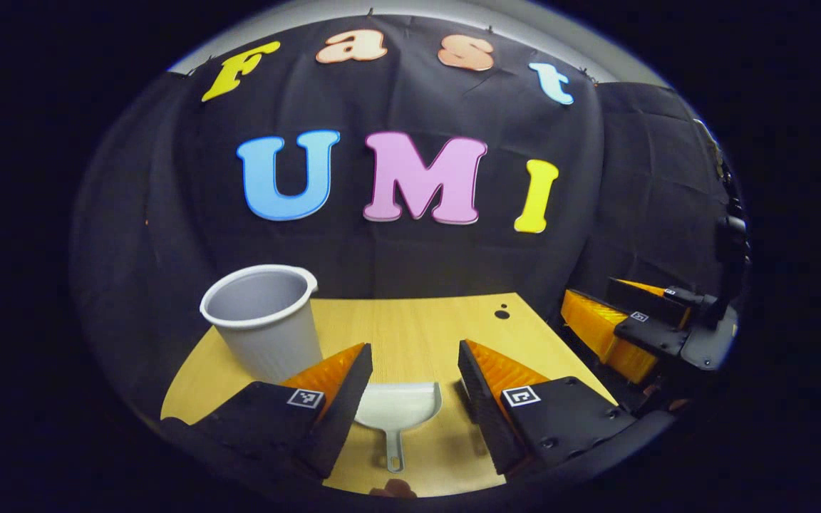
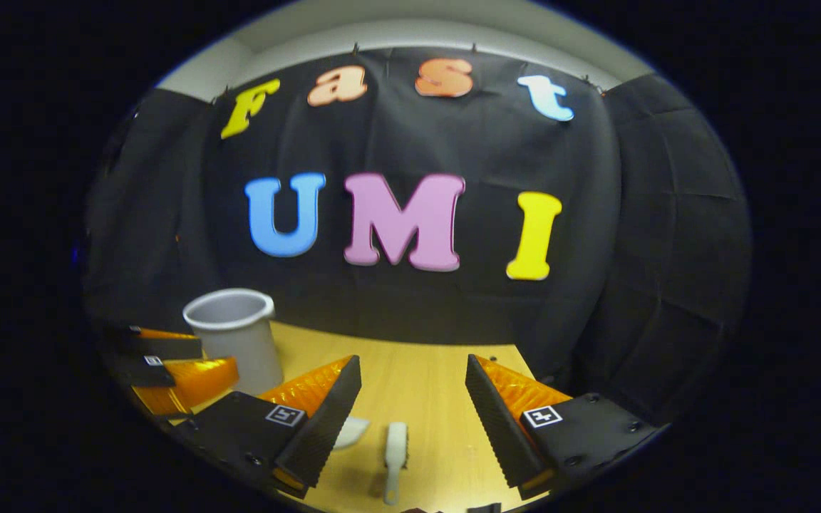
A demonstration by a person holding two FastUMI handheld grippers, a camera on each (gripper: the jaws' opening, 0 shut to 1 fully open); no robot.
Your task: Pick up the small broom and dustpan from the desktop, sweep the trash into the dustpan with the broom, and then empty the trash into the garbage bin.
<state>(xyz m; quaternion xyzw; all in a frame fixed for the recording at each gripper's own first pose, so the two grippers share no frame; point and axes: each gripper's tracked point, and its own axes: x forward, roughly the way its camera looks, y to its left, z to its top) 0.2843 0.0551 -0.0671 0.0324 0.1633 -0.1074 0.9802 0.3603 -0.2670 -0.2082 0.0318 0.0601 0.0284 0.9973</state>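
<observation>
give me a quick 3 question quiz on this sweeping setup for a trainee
1. True or false: the left tool is shut on the dustpan.
2. Which item lies between the right tool's fingers on the desktop? A) the small broom B) the garbage bin C) a sponge
3. Fill in: the garbage bin stands ______ at the far left of the desktop.

Key
1. False: both tools are open and the dustpan lies flat on the wood, its handle toward the camera.
2. A.
3. Upright, its open mouth up.
</observation>
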